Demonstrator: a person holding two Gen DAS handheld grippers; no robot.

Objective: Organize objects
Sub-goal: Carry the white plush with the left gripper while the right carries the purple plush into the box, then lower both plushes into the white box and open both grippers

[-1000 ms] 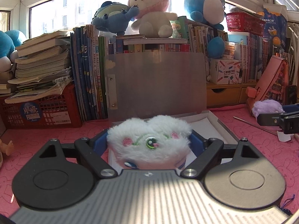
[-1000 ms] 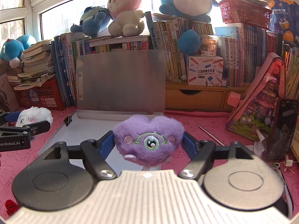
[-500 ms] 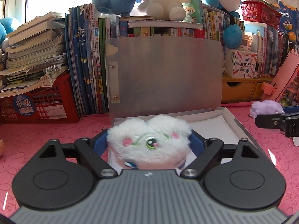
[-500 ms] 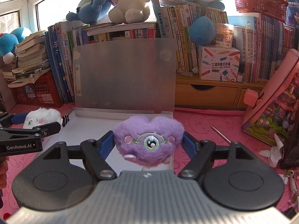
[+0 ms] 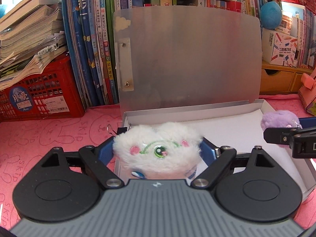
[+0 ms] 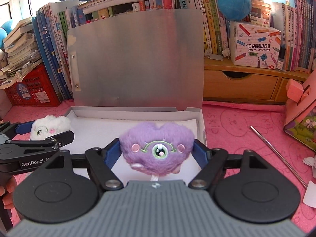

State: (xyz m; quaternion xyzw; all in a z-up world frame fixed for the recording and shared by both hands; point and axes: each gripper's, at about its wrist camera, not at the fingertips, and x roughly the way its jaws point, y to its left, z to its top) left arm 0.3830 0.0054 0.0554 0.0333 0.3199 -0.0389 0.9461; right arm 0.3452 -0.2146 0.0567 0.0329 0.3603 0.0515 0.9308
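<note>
left gripper clamps white plush at box left edge | right gripper clamps purple plush over box right half | pink mat around

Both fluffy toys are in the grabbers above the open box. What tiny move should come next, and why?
Probably lower both a little further. The left gripper clamps the white plush and the right gripper clamps the purple plush, both above the open box, whose white floor looks bare beneath them.
</note>
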